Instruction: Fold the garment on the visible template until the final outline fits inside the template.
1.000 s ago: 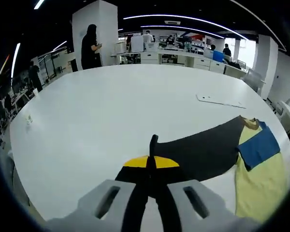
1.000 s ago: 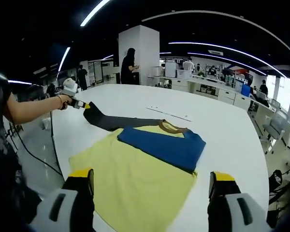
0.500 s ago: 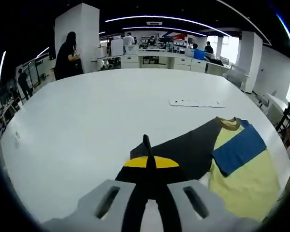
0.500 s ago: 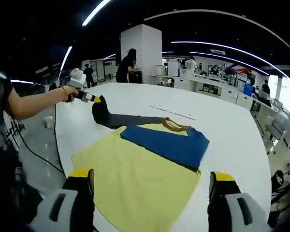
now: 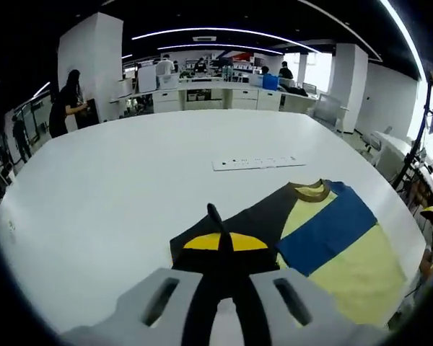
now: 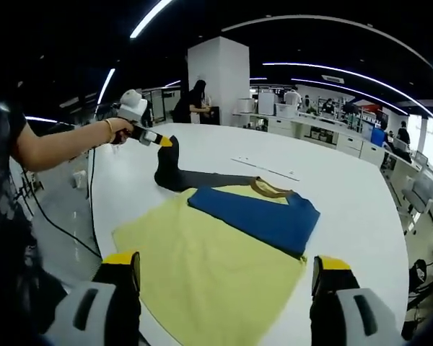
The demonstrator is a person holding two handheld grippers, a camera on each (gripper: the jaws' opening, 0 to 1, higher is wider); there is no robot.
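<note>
my left gripper [image 5: 220, 241] has its jaws pinched tight on the dark sleeve [image 5: 256, 220] of the t-shirt [image 5: 346, 256], sleeve end lifted off the white table [image 5: 130, 180]. in the right gripper view that same left gripper [image 6: 161, 141] sits up in my hand [image 6: 119, 130] with the sleeve [image 6: 195, 178] hanging from it down to the table [image 6: 332, 187]. the shirt [image 6: 202, 267] lies flat, yellow body, blue panel [image 6: 256, 216] folded across near the collar. my right gripper [image 6: 226, 277] has its jaws wide apart, holding nothing, above the shirt's yellow hem. white strip [image 5: 256, 163] lies beyond the collar.
</note>
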